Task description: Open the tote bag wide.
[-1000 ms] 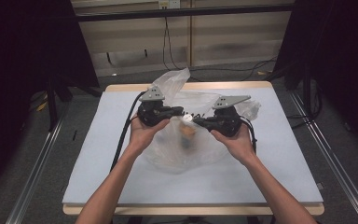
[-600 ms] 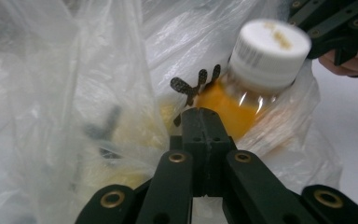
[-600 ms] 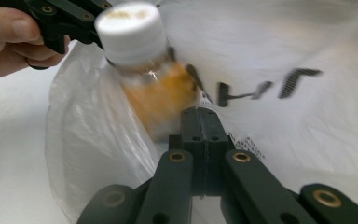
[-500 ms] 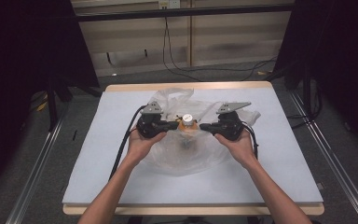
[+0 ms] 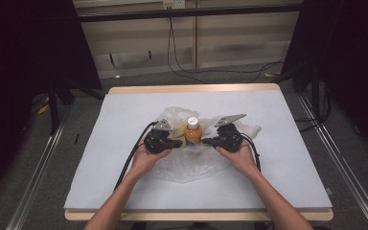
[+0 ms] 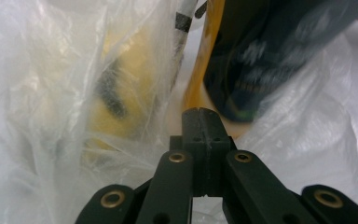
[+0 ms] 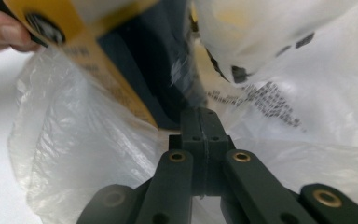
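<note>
Left gripper [image 5: 175,143] and right gripper [image 5: 207,141] meet from opposite sides at an orange bottle [image 5: 192,134] with a white cap, standing upright in a crumpled clear plastic bag [image 5: 187,165] at the middle of the desk [image 5: 100,143]. Jaws of each gripper are pressed fully together; in the gripper views thin bag film lies at the tips, but whether any is pinched cannot be told. One hand [image 5: 146,158] holds each gripper.
</note>
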